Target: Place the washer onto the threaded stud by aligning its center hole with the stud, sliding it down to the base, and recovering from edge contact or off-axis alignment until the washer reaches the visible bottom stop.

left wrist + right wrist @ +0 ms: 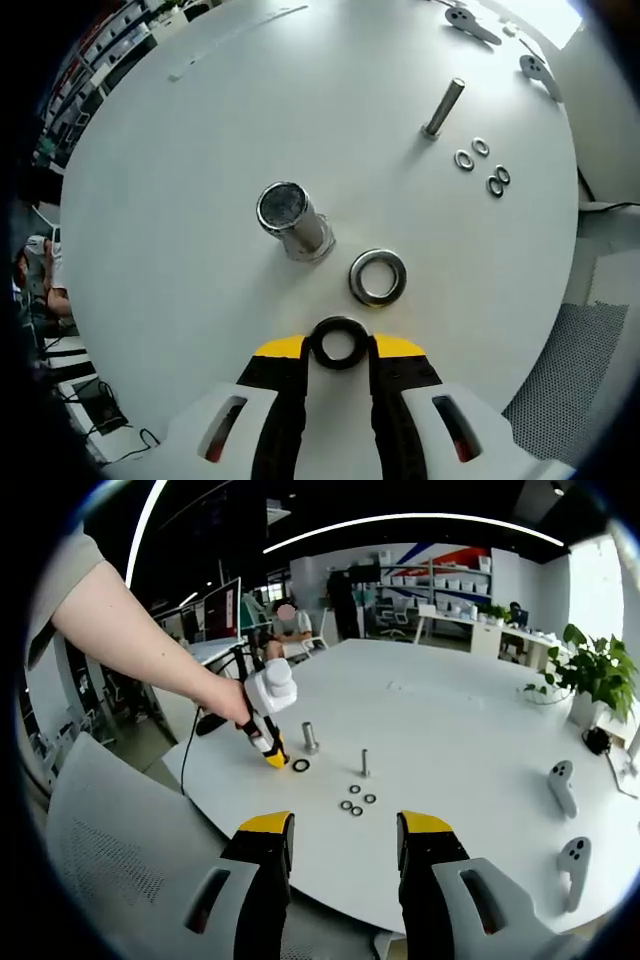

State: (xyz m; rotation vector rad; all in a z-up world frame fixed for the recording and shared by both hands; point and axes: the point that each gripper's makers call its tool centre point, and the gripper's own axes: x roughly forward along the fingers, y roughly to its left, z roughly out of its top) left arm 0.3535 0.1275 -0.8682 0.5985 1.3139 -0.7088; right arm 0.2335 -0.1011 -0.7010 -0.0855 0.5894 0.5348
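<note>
On the counter (180, 200): big white round top, and everything for the job sits out on it.
Right gripper (340, 840): hanging back near the counter's edge, fingers spread wide with nothing between them.
Left gripper (339, 350): down low near the parts, yellow-tipped fingers (283, 348) on either side of a dark ring.
Threaded stud (293, 222): chunky metal post standing upright, just ahead of the left gripper. There's also a thinner bolt (443, 107) further off.
Silver washer (378, 277): lying flat just beside the stud's base, not on it, nothing touching it.
Black washer (339, 342): right between the left fingertips and lying flat, hole facing the camera. From the right gripper view it looks like it's resting on the counter just off the tip.
Small washers (482, 167): four tiny ones clustered near the thin bolt, well apart from the action.
Handling guess: both washers look rigid, thin and light. The silver one looks slick, so it will probably skate on the smooth counter if nudged.
Where to grab: I'd pinch across the outer rim on opposite edges and keep the hole clear for the stud.
Grip status: the fingers are close on both sides of the black washer, but honestly I can't tell if they're actually squeezing it or just bracketing it.
</note>
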